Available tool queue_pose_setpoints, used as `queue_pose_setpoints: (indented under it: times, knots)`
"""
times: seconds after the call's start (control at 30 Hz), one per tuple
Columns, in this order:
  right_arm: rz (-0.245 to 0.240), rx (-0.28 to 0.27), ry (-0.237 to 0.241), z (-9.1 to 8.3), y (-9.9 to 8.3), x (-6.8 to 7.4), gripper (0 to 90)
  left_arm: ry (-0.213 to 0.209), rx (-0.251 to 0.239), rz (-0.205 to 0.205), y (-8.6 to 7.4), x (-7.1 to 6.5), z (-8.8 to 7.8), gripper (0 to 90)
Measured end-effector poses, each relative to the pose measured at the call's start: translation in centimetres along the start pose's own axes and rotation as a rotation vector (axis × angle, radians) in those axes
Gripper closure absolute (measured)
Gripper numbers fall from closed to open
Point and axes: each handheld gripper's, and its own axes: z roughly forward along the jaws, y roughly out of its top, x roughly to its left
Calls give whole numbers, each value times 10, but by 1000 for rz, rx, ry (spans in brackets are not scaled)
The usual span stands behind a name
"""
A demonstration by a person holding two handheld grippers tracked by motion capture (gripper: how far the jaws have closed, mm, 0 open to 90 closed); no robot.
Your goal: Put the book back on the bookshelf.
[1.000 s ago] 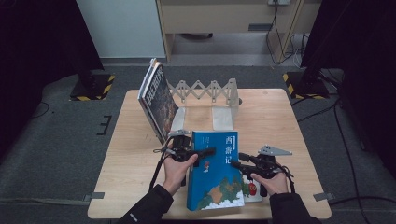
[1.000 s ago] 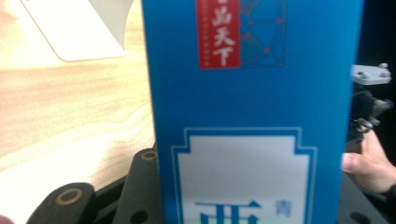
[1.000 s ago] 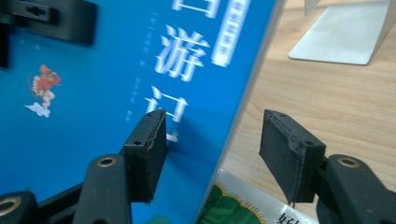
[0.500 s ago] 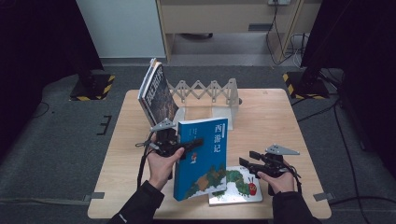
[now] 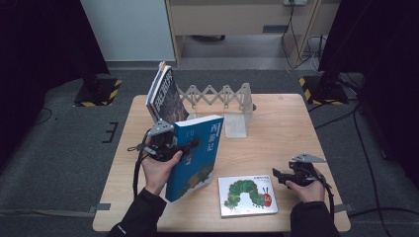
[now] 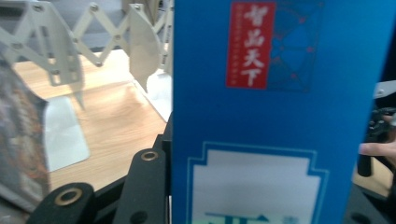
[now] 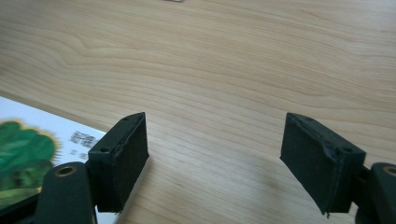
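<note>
A blue book [image 5: 194,155] with white Chinese title characters stands raised and tilted off the table, with my left gripper [image 5: 187,146] shut on its left edge. Its blue cover [image 6: 275,116] takes up most of the left gripper view. A white picture book with a green caterpillar [image 5: 247,195] lies flat near the table's front edge; its corner [image 7: 28,144] shows beside my right gripper's left jaw. My right gripper [image 5: 279,177] hovers just right of that picture book, open [image 7: 215,158], with bare wood between its jaws.
A metal accordion book rack [image 5: 217,96] stands at the back of the wooden table [image 5: 276,128], with a plate end [image 5: 237,123] at the right. Dark-covered books [image 5: 165,96] lean at the rack's left end. Bare wood lies between the rack and my right gripper.
My left gripper has lifted the blue book off the picture book and carried it up and left toward the rack. My right gripper has let go and drawn back to the right.
</note>
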Motion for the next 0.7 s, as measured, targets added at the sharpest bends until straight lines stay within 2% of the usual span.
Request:
queue_pose_setpoints:
  times: [0.07, 0.23, 0.4, 0.5, 0.7]
  knots:
    - [4, 10, -16, 0, -1, -3, 230, -6, -6, -22, 2, 4, -2, 606]
    - [-4, 43, -48, 5, -3, -9, 224, 38, -34, 1, 11, 5, -6, 605]
    - [-2, 61, -71, 9, -5, -12, 187, 78, -80, -12, 21, 11, -8, 605]
    - [-3, 78, -84, 12, -6, -15, 172, 105, -106, -9, 24, 14, -6, 605]
    - [3, 94, -108, 15, -9, -19, 155, 137, -120, -24, 33, 23, 5, 604]
